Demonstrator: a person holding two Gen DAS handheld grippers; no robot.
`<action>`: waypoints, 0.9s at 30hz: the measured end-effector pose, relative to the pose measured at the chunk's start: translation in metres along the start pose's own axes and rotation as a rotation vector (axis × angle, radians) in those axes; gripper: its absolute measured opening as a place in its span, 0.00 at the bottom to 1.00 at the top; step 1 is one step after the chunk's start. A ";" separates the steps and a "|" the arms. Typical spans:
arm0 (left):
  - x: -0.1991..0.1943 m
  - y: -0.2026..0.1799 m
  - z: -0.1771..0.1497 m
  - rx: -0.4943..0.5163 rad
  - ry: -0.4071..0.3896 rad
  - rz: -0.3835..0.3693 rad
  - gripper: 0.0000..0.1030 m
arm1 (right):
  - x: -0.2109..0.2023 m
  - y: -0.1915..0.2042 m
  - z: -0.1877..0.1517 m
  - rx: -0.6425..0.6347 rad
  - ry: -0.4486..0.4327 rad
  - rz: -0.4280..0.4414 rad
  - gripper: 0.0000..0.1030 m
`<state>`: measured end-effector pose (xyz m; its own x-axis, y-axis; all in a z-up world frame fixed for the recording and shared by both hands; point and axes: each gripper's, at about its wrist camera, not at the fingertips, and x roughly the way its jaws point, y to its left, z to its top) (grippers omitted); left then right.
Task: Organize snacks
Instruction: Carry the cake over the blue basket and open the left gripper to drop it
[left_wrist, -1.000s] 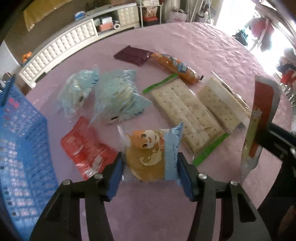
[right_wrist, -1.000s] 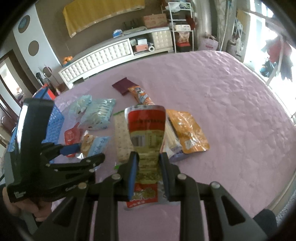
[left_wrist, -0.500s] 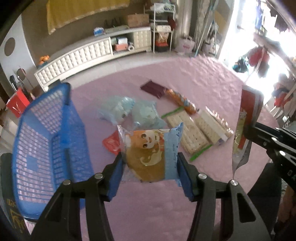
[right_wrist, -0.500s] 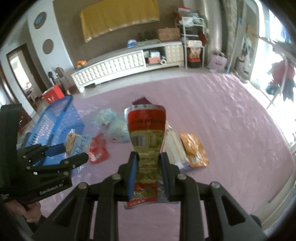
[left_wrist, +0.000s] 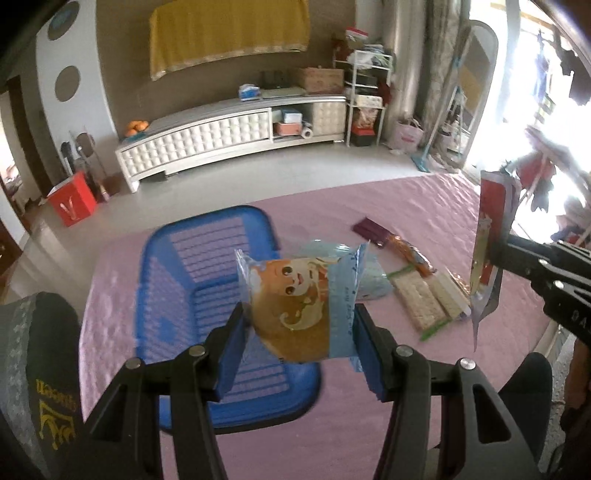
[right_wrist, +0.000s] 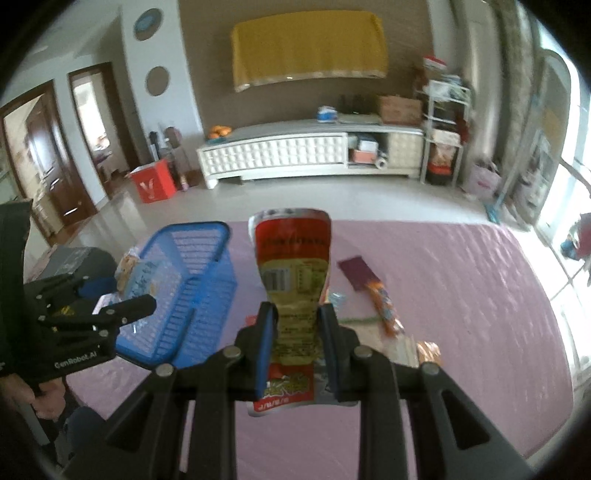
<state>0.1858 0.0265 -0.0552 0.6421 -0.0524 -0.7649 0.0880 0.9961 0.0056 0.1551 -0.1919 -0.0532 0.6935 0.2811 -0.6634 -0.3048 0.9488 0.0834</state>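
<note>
Snacks mostly remain on the surface (left_wrist: 424, 206); basket (left_wrist: 207, 266) looks empty. Left gripper (left_wrist: 299, 343) clamps the bun packet (left_wrist: 299, 295), right gripper (right_wrist: 295, 339) the red pouch (right_wrist: 293, 266).

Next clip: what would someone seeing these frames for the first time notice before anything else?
Probably the two held snacks: the left hand-held gripper clamps a cartoon-printed cake packet above the blue basket, and the right hand-held gripper grips a tall red and yellow pouch upright. Behind them, more snack packs lie scattered on the pink tablecloth right of the basket.
</note>
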 end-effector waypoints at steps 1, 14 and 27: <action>-0.004 0.007 0.000 0.000 -0.005 0.014 0.51 | 0.002 0.005 0.004 -0.014 -0.001 0.008 0.28; -0.010 0.087 0.004 -0.071 -0.011 0.091 0.51 | 0.059 0.088 0.042 -0.198 0.046 0.111 0.28; 0.059 0.124 0.017 -0.108 0.094 0.038 0.52 | 0.128 0.130 0.055 -0.289 0.123 0.140 0.28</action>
<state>0.2479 0.1462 -0.0889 0.5688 -0.0125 -0.8224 -0.0209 0.9993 -0.0297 0.2401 -0.0250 -0.0860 0.5533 0.3691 -0.7467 -0.5758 0.8173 -0.0226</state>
